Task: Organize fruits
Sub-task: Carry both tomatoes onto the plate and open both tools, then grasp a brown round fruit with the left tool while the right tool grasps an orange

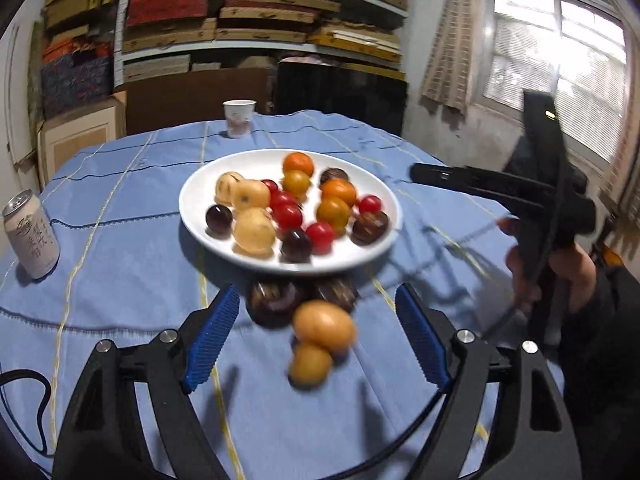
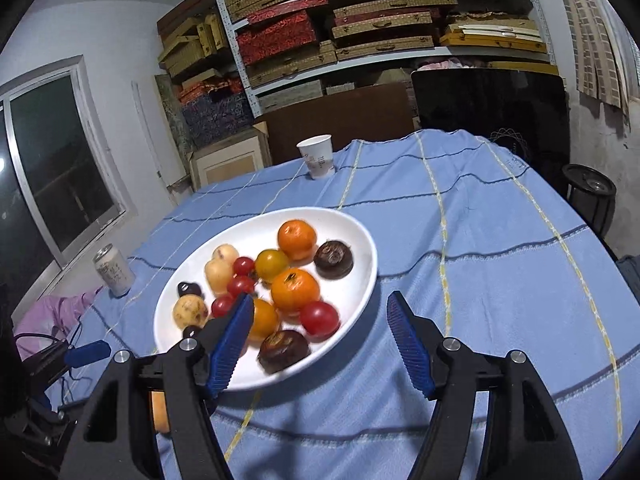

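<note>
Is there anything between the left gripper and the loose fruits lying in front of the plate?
Nothing visible. The left gripper is open, and the yellow fruit lies directly between its fingers on the cloth.

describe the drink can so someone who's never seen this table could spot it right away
Start at the white plate of fruit on the blue tablecloth. Look toward the cloth's edge on the dark-window side: the drink can stands upright there, alone. It is pale metal with printed characters, unlike the paper cup at the far edge.

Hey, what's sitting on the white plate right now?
The white plate holds oranges, red cherry tomatoes, pale yellow fruits and dark brown fruits. Anything beneath the pile is hidden.
</note>
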